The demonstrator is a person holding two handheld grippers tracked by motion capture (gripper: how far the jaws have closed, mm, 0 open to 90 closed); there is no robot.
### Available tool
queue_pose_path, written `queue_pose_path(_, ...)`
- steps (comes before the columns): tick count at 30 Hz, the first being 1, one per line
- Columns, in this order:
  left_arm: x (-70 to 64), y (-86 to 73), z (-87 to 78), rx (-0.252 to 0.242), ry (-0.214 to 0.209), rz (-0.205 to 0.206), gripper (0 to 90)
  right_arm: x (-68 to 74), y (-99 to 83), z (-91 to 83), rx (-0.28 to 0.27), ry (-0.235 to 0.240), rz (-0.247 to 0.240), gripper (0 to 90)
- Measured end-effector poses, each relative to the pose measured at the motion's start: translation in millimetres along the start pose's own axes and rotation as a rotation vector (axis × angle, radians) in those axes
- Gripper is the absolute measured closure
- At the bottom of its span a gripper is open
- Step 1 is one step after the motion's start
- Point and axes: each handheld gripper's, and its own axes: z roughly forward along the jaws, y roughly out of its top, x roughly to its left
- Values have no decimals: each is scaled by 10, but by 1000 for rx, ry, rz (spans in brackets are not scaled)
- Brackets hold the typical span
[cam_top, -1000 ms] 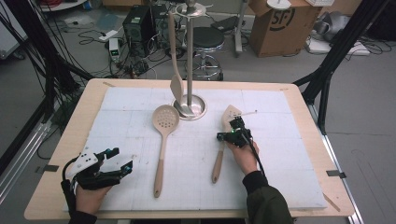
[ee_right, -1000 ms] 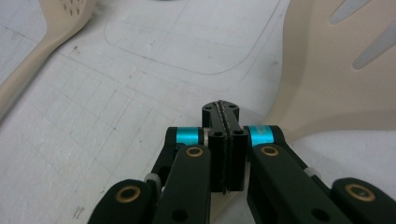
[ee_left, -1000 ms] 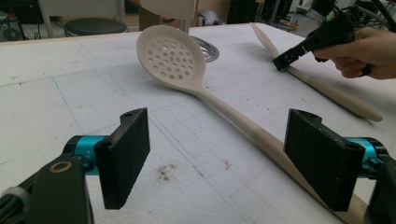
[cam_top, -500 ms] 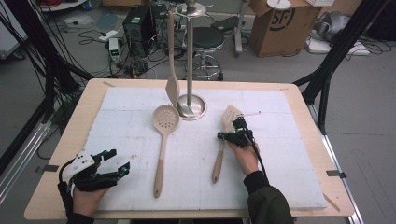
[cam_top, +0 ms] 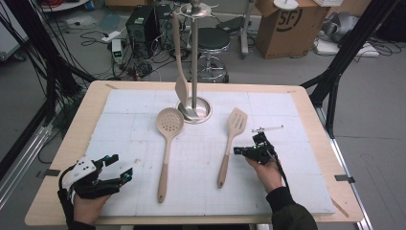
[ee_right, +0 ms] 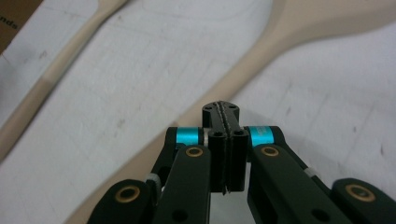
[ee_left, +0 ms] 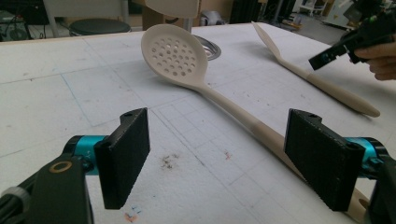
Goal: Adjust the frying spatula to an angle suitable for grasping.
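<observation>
A beige slotted turner [cam_top: 230, 139] lies on the white mat, head pointing away from me. My right gripper [cam_top: 242, 151] is shut with nothing in it, just right of the turner's handle [ee_right: 252, 70]. To the left lies a beige skimmer spoon [cam_top: 166, 143] with a perforated bowl [ee_left: 176, 55]. My left gripper [cam_top: 117, 170] rests open at the near left. Its jaws stand wide apart, with the skimmer's handle [ee_left: 261, 133] running past the right one. A third beige spatula [cam_top: 181, 88] hangs from the metal stand [cam_top: 194, 57] at the back centre.
The stand's round base [cam_top: 203, 114] sits between the two utensil heads. A thin metal piece [cam_top: 268, 128] lies right of the turner's head. The table's wooden edge [cam_top: 81, 129] frames the mat. Behind the table are a stool [cam_top: 213, 38], a cardboard box [cam_top: 287, 24] and cables.
My right gripper has drawn back a little toward me along the turner's handle. The hanging spatula has swung slightly. The left gripper has barely shifted.
</observation>
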Motion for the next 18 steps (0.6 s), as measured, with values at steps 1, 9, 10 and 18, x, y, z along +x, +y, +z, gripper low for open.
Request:
queue_pose_path(1, 0, -3, -4, 3, 1, 0, 232, -12, -30, -1, 7, 4, 6, 900)
queue_pose_path(9, -12, -13, -1, 8, 6, -3, 233, 1, -183, -16, 30, 44, -3, 900)
queue_pose_path(10, -17, -13, 2, 9, 5, 0, 232, 16, -191, -14, 32, 50, -4, 900)
queue_pose_path(18, -22, -9, 38, 12, 0, 1, 232, 117, -234, 53, 41, 96, -26, 900)
